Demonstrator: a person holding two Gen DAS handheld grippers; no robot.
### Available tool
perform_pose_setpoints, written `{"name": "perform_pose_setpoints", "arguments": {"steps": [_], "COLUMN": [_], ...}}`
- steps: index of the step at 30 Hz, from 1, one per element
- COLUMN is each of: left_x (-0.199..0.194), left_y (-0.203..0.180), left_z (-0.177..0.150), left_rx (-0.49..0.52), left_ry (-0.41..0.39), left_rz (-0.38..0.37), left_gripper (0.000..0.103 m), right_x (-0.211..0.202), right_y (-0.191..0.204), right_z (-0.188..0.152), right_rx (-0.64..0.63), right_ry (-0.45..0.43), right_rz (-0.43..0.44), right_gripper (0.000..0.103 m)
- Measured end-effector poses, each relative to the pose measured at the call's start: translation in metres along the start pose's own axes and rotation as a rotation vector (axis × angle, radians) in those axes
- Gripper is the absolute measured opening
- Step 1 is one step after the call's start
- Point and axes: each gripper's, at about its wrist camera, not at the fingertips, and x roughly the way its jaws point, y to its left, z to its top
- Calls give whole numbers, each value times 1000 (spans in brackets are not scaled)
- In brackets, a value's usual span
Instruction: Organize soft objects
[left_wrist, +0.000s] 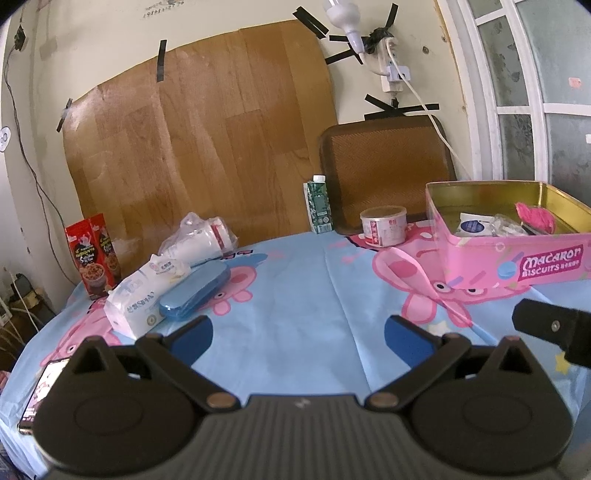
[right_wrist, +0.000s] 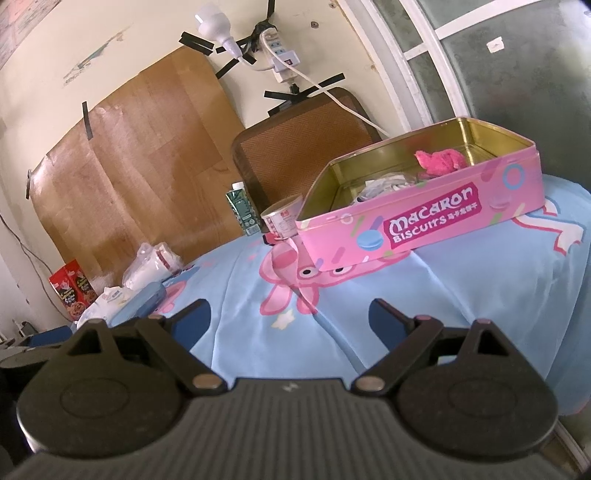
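Both tongs sit low in frame, the left tongs (left_wrist: 298, 336) and right tongs (right_wrist: 290, 317) spread apart and holding nothing. At left centre a tissue pack (left_wrist: 142, 295) lies beside a blue case (left_wrist: 194, 291). At right, the pink tin (right_wrist: 424, 221) holds a pink fluffy cloth (right_wrist: 439, 160) on the counter (left_wrist: 295, 295).

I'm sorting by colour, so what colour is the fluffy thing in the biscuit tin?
Bright pink fluffy thing, clearest in the right wrist view.
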Motion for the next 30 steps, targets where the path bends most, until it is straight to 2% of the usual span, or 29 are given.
{"name": "perform_pose_setpoints", "arguments": {"steps": [30], "left_x": [2], "left_y": [-3], "left_z": [-4], "left_rx": [-8], "left_ry": [41], "left_rz": [-15], "left_gripper": [103], "right_x": [1], "right_y": [2], "right_z": [-1], "right_rx": [-3], "right_ry": [3], "right_rz": [-5], "right_gripper": [94]}}
